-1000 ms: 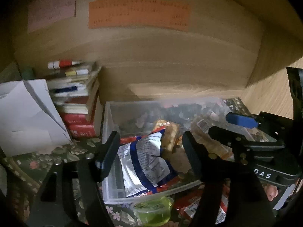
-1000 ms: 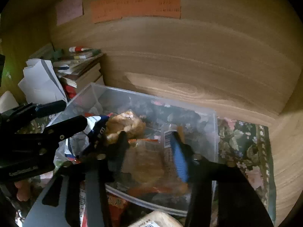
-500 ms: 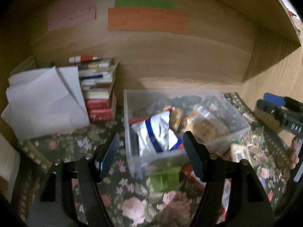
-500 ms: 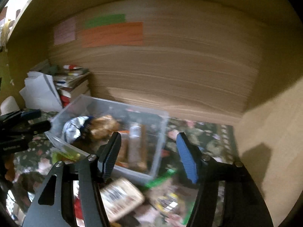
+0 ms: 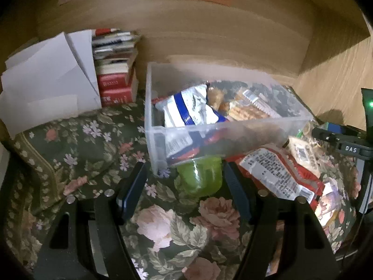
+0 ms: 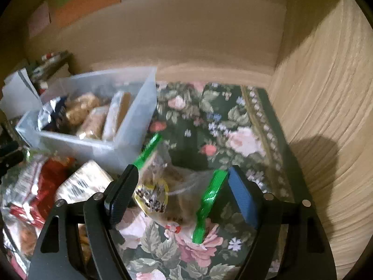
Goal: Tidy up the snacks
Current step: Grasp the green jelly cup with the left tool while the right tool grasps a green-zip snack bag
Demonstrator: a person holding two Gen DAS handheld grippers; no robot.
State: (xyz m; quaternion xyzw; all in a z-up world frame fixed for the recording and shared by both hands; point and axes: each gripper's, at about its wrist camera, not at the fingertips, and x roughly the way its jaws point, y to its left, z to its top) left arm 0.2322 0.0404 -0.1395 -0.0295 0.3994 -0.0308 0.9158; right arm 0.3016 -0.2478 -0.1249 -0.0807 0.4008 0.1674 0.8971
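**Right gripper spreads over the green-edged bag as both hands pull back from the bin**

The right gripper [image 6: 179, 193] has just been opening; its jaws now stand wide, with a clear snack bag with green seal strips [image 6: 186, 186] lying between them on the floral cloth [image 6: 209, 121]. The pads do not appear to press on the bag, though blur leaves that uncertain. The left gripper [image 5: 184, 191] hangs part-open and empty above the cloth, with a green jelly cup [image 5: 200, 177] just ahead of its fingertips, against the front wall of the clear plastic bin [image 5: 233, 128].

A second ago both grippers reached over the bin's contents; now both sit nearer the table's front edge, among the loose snacks. A red packet with a printed label [image 5: 277, 175] lies to the right of the jelly cup. Inside the bin, a silver-and-blue packet [image 5: 186, 109] leans beside biscuit packs [image 5: 249, 109]. Farther back, a stack of books [image 5: 114, 70] and white folded paper [image 5: 46, 79] stand against the wooden wall.

Judging by this, the last item is dropped off and each hand is lining up its next pick, with several snacks left outside the bin.
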